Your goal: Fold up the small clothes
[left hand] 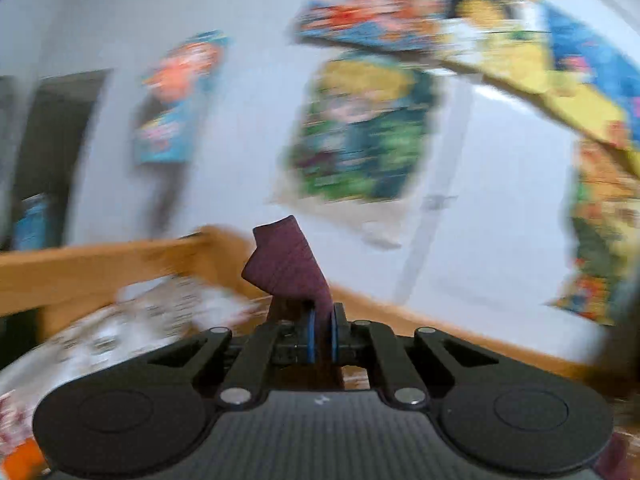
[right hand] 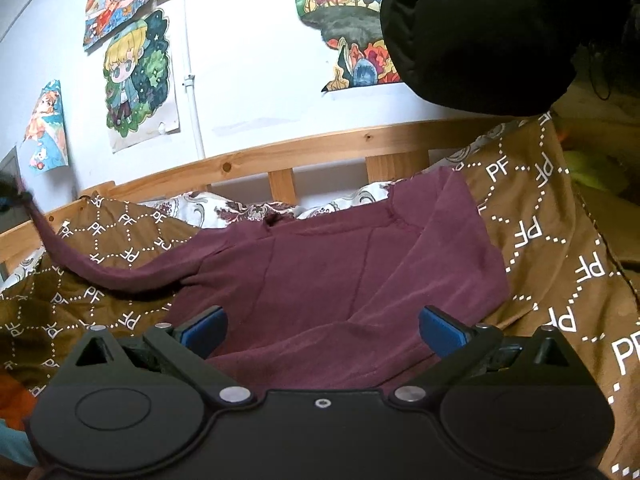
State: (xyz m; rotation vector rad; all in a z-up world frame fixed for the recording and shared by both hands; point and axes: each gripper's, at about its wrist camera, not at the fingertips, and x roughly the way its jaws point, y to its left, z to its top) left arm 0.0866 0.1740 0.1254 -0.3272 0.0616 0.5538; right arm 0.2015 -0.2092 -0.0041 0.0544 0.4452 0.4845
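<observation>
A maroon long-sleeved top [right hand: 320, 276] lies spread on a brown blanket [right hand: 560, 240] on the bed. My right gripper [right hand: 322, 334] is open, its blue pads on either side of the top's near hem, just above it. My left gripper [left hand: 322, 340] is shut on the end of the top's sleeve [left hand: 286, 268], which sticks up between the blue pads; this view is motion-blurred. In the right wrist view that sleeve [right hand: 80, 260] stretches up and to the far left, where the left gripper [right hand: 8, 196] shows at the frame edge.
A wooden bed rail [right hand: 320, 148] runs behind the blanket, with patterned pillows [right hand: 224, 210] against it. Drawings [right hand: 136, 76] hang on the white wall. A dark padded sleeve [right hand: 480, 28] hangs at the upper right. Orange fabric [right hand: 12, 400] lies at the lower left.
</observation>
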